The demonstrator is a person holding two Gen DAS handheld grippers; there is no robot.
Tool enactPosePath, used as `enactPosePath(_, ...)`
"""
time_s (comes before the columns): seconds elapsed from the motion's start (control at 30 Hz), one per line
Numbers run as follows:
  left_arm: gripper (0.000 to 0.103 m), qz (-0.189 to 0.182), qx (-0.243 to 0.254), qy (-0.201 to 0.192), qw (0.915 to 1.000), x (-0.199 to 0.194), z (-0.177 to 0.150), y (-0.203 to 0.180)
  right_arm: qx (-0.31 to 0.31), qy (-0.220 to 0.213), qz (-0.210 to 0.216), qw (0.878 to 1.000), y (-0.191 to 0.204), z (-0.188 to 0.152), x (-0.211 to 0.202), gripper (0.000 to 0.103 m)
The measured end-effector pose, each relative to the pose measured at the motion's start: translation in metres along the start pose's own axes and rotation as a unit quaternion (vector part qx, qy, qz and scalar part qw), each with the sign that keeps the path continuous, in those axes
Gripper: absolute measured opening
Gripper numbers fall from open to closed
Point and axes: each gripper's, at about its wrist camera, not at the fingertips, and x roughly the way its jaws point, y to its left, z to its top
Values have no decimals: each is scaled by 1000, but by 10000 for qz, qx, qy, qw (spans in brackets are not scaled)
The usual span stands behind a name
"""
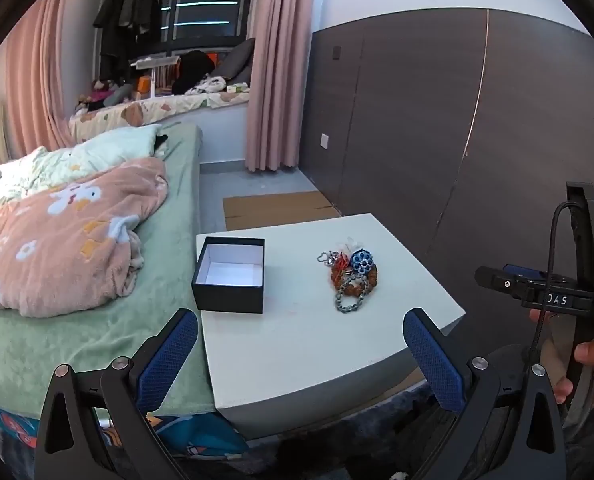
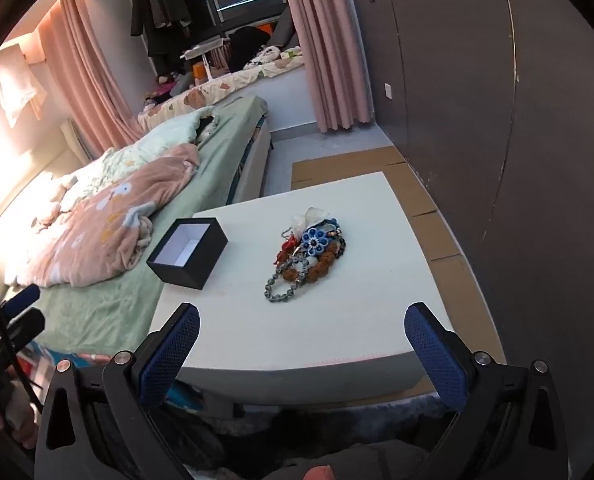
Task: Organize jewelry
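Note:
A heap of jewelry point(image 1: 351, 276) point(image 2: 307, 254) lies on the white table point(image 1: 297, 344) point(image 2: 337, 320): a grey bead bracelet, a brown bead bracelet, a blue flower piece, a red charm and a pale piece. An open black box point(image 1: 230, 276) point(image 2: 188, 252) with a white inside stands empty at the table's left edge. My left gripper point(image 1: 300, 330) hangs open above the table's near edge, nothing between its blue pads. My right gripper point(image 2: 301, 326) is also open and empty, short of the heap. In the left wrist view, a hand holds the right gripper's body point(image 1: 553, 296) at the far right.
A bed point(image 1: 77, 240) point(image 2: 109, 240) with a pink blanket and green sheet runs along the table's left side. A dark wardrobe wall point(image 1: 457, 140) point(image 2: 497, 120) stands to the right. Flat cardboard point(image 1: 277, 208) point(image 2: 417, 184) lies on the floor behind the table.

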Motion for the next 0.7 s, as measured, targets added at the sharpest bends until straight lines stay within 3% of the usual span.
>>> enactPosePath(0.2, 102, 51, 73, -97, 9999, -4, 4, -2, -101, 5, -196, 9998, -6, 0, -3, 103)
enactPosePath(0.4, 102, 3, 56, -53, 10000, 1, 6, -4, 302, -7, 97, 9995, -25, -1, -7, 103)
enactPosePath(0.7, 102, -101, -55, -28, 9999, 7, 2, 2, -6, -20, 120, 9999, -5, -2, -6, 103)
